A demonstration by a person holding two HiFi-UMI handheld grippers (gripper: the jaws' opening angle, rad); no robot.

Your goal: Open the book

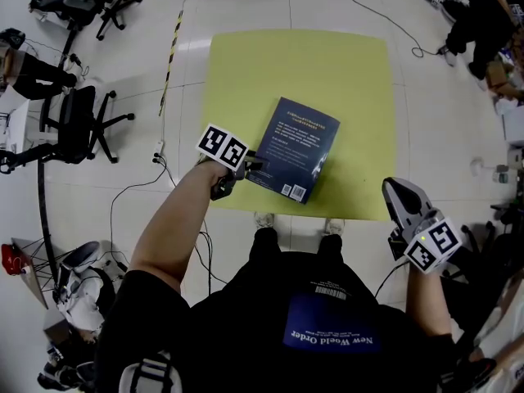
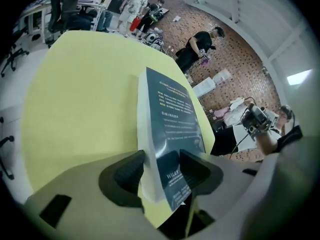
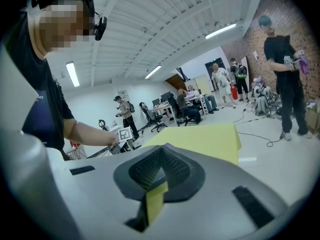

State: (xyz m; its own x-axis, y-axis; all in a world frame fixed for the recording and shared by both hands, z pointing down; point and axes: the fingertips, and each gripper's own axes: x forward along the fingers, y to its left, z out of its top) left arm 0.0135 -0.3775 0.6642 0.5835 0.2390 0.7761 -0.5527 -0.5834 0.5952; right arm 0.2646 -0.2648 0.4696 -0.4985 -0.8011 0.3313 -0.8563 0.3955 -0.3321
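A dark blue book (image 1: 299, 150) lies closed on the yellow table (image 1: 246, 72), its back cover with white print facing up. My left gripper (image 1: 246, 170) is at the book's near left corner. In the left gripper view that corner of the book (image 2: 172, 114) sits between the two dark pads of the left gripper (image 2: 162, 170), one on the page-edge side and one over the cover, standing wide without squeezing it. My right gripper (image 1: 399, 193) hangs off the table's near right corner, away from the book. Its pads meet with nothing held, as the right gripper view (image 3: 161, 169) shows.
The yellow table (image 3: 210, 136) stands on a white floor. Office chairs (image 1: 82, 125) and loose cables (image 1: 139, 191) are to the left. Several people stand in the room beyond, one in black (image 2: 197, 46) and another (image 3: 282, 69) at the right.
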